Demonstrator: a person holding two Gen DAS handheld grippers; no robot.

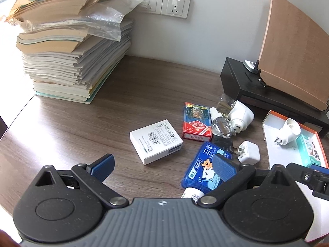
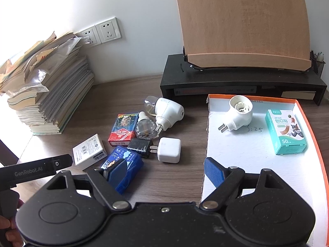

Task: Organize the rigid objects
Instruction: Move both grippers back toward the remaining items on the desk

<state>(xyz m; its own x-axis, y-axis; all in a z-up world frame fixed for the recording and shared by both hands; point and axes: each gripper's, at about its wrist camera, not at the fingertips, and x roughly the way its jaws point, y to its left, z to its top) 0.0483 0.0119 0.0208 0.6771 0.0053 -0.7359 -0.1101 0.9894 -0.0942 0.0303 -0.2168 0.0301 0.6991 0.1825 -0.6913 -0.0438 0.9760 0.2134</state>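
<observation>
Dark wood-grain desk (image 2: 181, 185), with a tall leaning stack of paper booklets (image 2: 51, 90) at the back left and a shallow white cardboard tray with orange rim (image 2: 246, 160) on the right, holding a white plug-in vaporiser (image 2: 238, 115) and a teal plaster box (image 2: 285, 131). Between them, clustered loose: white barcoded carton (image 1: 156, 142), red card pack (image 1: 196, 121), blue tissue pack (image 1: 205, 168), white cube charger (image 2: 169, 150). Both spread wide and empty: left gripper (image 1: 162, 164) over the carton and tissue pack, right gripper (image 2: 164, 170) over bare desk at the tray's edge.
</observation>
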